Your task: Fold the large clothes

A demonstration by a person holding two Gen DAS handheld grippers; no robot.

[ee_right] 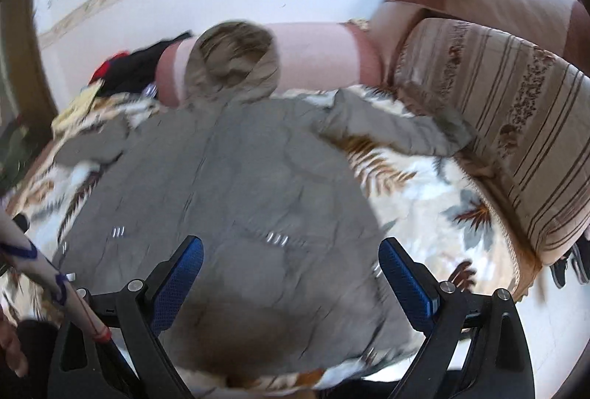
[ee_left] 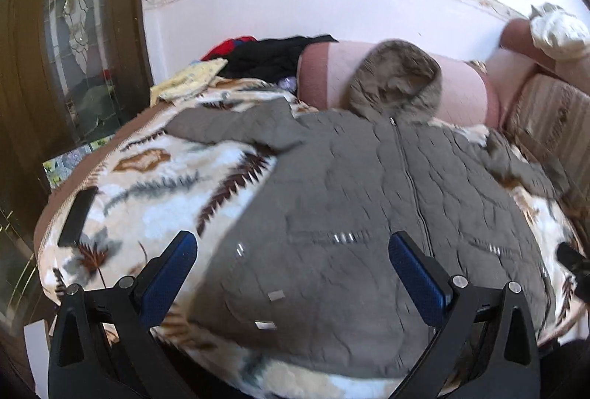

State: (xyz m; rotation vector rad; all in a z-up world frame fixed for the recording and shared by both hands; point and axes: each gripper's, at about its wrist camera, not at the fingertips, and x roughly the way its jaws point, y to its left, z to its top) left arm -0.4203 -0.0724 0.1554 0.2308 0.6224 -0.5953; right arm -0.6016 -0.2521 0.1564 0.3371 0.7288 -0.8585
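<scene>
- Grey quilted jacket (ee_left: 354,192) lies spread front-up on a leaf-patterned blanket (ee_left: 155,177), its zipper (ee_left: 409,174) closed down the middle and its fur-lined hood (ee_left: 398,82) resting against a pink bolster (ee_left: 461,93) at the far side.
- Left sleeve (ee_left: 236,126) stretches out to the left; in the right wrist view the other sleeve (ee_right: 398,129) reaches toward a striped cushion (ee_right: 509,126) on the right.
- Left gripper (ee_left: 293,266) hovers over the jacket's near hem, its blue-padded fingers (ee_left: 173,273) wide apart and holding nothing.
- Right gripper (ee_right: 291,273) hangs above the near right part of the jacket, fingers (ee_right: 409,281) also spread with no cloth between them.
- Pile of clothes (ee_left: 265,56), black, red and yellow, sits at the far left of the blanket by the white wall (ee_left: 295,4).
- Flat black object (ee_left: 77,214) lies near the blanket's left edge.
- Both views are blurred.
</scene>
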